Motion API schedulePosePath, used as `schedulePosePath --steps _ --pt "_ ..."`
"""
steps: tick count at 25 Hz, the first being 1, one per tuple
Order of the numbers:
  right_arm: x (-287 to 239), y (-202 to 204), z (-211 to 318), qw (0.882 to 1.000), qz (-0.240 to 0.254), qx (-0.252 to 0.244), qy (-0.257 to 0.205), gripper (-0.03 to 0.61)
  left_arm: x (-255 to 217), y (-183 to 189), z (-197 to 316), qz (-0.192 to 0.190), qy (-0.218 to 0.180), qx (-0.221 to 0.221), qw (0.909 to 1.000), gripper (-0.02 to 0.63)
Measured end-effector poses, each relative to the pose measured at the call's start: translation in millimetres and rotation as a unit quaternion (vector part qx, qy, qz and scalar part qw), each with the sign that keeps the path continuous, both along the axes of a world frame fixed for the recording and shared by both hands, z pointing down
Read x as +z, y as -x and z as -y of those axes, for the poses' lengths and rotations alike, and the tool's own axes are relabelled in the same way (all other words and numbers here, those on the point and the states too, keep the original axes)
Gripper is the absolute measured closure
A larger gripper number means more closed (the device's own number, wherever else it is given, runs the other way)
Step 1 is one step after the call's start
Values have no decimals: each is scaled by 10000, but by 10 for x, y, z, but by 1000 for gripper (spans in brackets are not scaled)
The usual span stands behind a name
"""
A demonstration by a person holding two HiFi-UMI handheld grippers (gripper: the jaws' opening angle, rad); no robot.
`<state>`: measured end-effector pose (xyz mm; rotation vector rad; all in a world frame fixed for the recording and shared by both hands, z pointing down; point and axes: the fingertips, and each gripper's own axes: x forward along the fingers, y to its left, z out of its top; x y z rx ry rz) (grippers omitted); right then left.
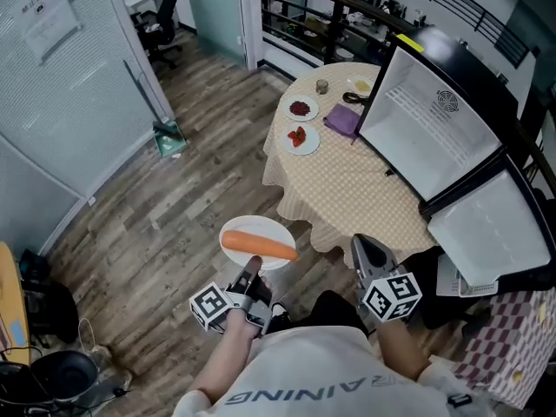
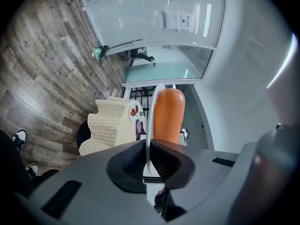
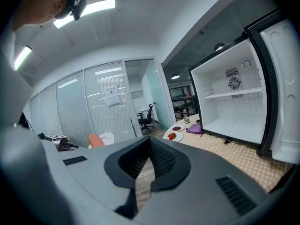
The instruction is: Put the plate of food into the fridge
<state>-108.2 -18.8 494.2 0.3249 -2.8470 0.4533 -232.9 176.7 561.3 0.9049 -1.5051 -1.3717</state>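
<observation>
- Floor (image 1: 174, 207): wood-grain planks, matt, lightly worn.
- Tablecloth (image 1: 347, 189): checked cloth, soft folds.
- Plate (image 1: 261, 226): smooth, glossy white.
- Fridge (image 1: 426, 137) interior: smooth white plastic.

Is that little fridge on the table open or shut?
Open. The fridge has its door swung wide aside, and its white inside with one shelf shows.

Wood-plank floor (image 1: 174, 207) spreads left of the left tongs (image 1: 250, 272). Ahead of the right tongs (image 1: 367, 246) stands a round tabletop (image 1: 347, 181) in yellow checked cloth. A frosted glass partition (image 1: 52, 76) rises far left, with an office chair (image 1: 165, 16) beyond. A ceiling strip light (image 3: 93, 7) glows overhead.
</observation>
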Motion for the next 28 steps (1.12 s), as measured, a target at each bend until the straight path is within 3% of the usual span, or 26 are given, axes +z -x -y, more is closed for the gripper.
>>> schedulePosePath --steps 8,16,28 --pt "81 65 360 9990 -86 424 77 557 14 179 543 38 -25 567 9984 591" --pt "82 292 958 9977 118 648 171 557 15 384 1143 27 120 847 9963 591" --pt "145 8 1939 9912 174 1279 306 557 -170 372 2547 230 169 1675 9855 591"
